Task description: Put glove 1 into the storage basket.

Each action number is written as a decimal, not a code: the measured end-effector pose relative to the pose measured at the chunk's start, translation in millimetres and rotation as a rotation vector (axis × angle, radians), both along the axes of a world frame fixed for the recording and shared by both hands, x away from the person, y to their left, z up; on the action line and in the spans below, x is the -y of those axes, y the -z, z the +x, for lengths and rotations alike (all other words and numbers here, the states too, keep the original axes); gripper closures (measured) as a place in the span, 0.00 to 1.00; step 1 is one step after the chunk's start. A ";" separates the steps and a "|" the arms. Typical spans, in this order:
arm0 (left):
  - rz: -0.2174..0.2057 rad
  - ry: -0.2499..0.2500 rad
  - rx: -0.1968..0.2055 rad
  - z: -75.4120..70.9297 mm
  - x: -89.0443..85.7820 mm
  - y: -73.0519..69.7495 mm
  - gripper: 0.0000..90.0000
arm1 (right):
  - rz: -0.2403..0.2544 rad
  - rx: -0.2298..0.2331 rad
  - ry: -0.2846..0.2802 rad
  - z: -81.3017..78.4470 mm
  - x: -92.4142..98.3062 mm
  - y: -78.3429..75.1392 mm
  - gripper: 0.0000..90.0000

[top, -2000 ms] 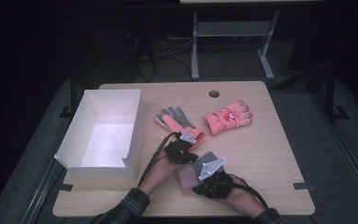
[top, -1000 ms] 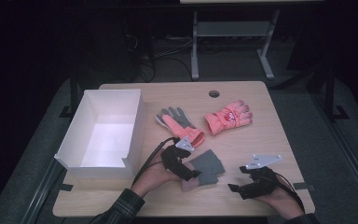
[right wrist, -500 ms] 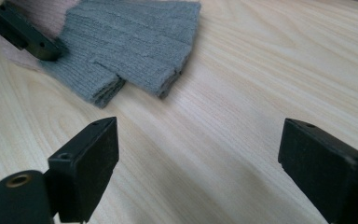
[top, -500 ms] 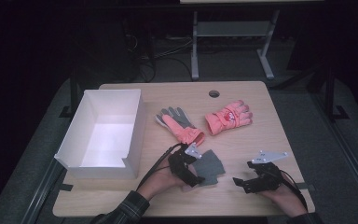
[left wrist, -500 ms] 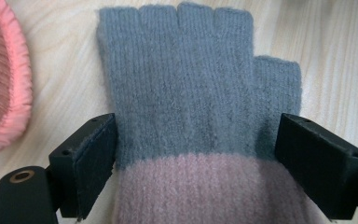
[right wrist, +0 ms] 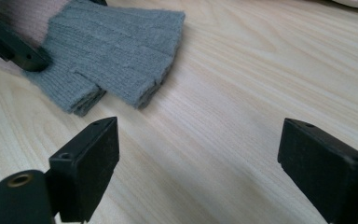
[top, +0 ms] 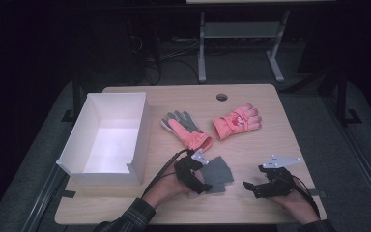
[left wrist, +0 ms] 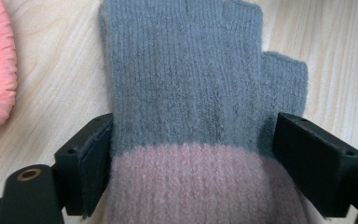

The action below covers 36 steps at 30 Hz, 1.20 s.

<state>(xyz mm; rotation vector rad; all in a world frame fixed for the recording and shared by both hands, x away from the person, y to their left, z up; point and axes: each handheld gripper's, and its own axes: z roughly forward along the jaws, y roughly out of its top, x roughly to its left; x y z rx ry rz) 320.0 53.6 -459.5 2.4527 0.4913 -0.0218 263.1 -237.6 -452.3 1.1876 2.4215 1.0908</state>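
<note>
A grey knitted fingerless glove [top: 218,171] with a dusty-pink cuff lies flat on the wooden table near its front edge. My left gripper [top: 200,175] straddles its cuff end. In the left gripper view the glove [left wrist: 186,84] runs between the two jaws of this gripper [left wrist: 193,158]; they have just been closing a little. The left pad touches the knit's edge, the glove is not bunched, and the gripper is open. My right gripper [top: 253,178] rests to the right, open and empty over bare wood [right wrist: 200,158], with the glove [right wrist: 116,51] ahead of it.
Two pink gloves lie beyond: one palm-up with grey fingers [top: 186,128], one with a printed back [top: 236,121]. A white open box [top: 72,150] stands at the left. A cable hole [top: 221,96] sits near the table's far edge.
Two seconds ago both grippers were crowded together over the grey glove. The right gripper has since gone off to the right, and the glove lies uncovered and flat. Over the last second both hands barely moved.
</note>
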 end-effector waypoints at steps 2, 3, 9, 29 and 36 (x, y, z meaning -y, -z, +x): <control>-0.004 0.002 -0.008 -0.7 -0.3 -0.9 0.24 | -0.002 0.003 0.006 0.0 0.3 -0.2 0.14; -0.008 0.006 -0.013 -1.0 -0.2 -1.4 0.26 | -0.002 0.008 0.006 0.1 0.4 -0.3 0.15; -0.017 0.040 -0.048 -0.9 -0.5 -4.3 0.47 | 0.003 0.026 0.025 -0.3 2.1 -2.1 0.15; -0.048 0.035 -0.093 1.1 -2.7 -22.3 0.67 | 0.006 0.047 0.054 0.2 3.0 -2.3 0.15; -0.065 0.001 -0.097 4.2 -11.3 -42.9 0.67 | 0.008 0.047 0.057 -0.2 2.6 -2.3 0.15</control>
